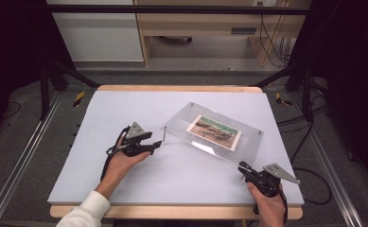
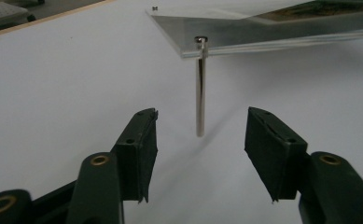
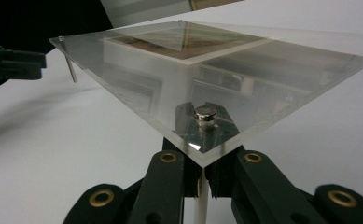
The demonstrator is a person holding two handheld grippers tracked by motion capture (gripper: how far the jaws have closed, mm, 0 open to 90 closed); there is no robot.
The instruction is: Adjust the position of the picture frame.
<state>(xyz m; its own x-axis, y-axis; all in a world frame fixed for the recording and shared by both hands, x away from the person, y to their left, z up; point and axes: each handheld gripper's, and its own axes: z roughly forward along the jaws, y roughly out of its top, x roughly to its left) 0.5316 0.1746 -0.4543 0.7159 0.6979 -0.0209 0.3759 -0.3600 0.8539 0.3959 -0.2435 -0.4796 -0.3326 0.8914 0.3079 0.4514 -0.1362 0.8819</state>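
- The left gripper [image 1: 159, 143] lies level over the table, held by the left hand [image 1: 120, 163], its jaws apart with a metal pin [image 2: 200, 88] standing just beyond the fingertips, between them, untouched.
- The right gripper [image 1: 241, 165], in the right hand [image 1: 269, 203], has its jaws clamped on a pin [image 3: 200, 196] under the acrylic frame's [image 1: 219, 118] near corner.
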